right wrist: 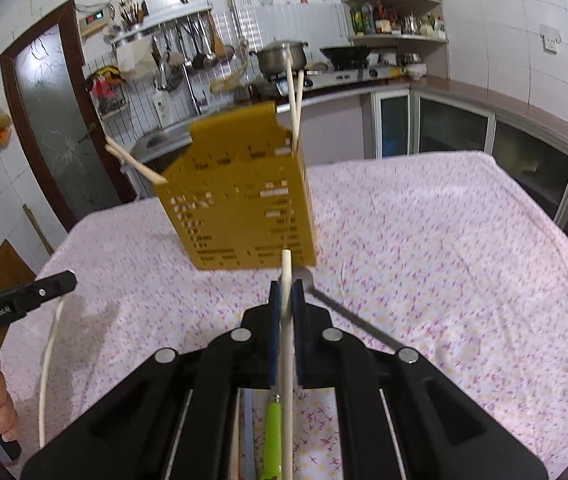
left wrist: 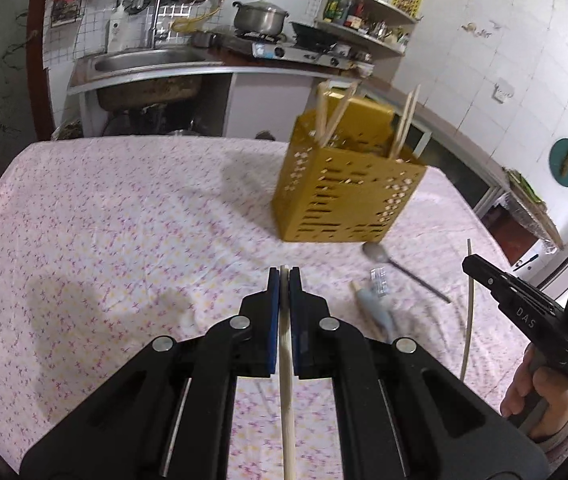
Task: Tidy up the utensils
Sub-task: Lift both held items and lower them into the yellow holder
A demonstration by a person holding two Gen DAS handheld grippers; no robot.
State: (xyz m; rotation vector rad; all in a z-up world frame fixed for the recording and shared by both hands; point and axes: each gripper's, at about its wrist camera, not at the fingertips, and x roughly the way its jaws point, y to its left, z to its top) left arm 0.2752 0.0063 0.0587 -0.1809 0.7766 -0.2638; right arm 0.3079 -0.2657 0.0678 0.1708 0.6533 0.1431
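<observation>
A yellow perforated utensil holder (left wrist: pixel 348 188) stands on the floral tablecloth, with several chopsticks (left wrist: pixel 326 116) sticking out of it; it also shows in the right wrist view (right wrist: pixel 239 204). My left gripper (left wrist: pixel 284 276) is shut on a pale chopstick (left wrist: pixel 286 380), held above the cloth in front of the holder. My right gripper (right wrist: pixel 286 292) is shut on another pale chopstick (right wrist: pixel 286 344), its tip just before the holder's base. A metal spoon (left wrist: pixel 396 268) lies by the holder. A grey-handled utensil (left wrist: pixel 372 306) and a green-handled one (right wrist: pixel 272 432) lie on the cloth.
The table (left wrist: pixel 123 220) is covered with a pink floral cloth. A small clear plastic piece (left wrist: pixel 380 282) lies by the spoon. Behind are a sink (left wrist: pixel 139 62), a stove with a pot (left wrist: pixel 261 18) and a corner shelf (right wrist: pixel 396 16).
</observation>
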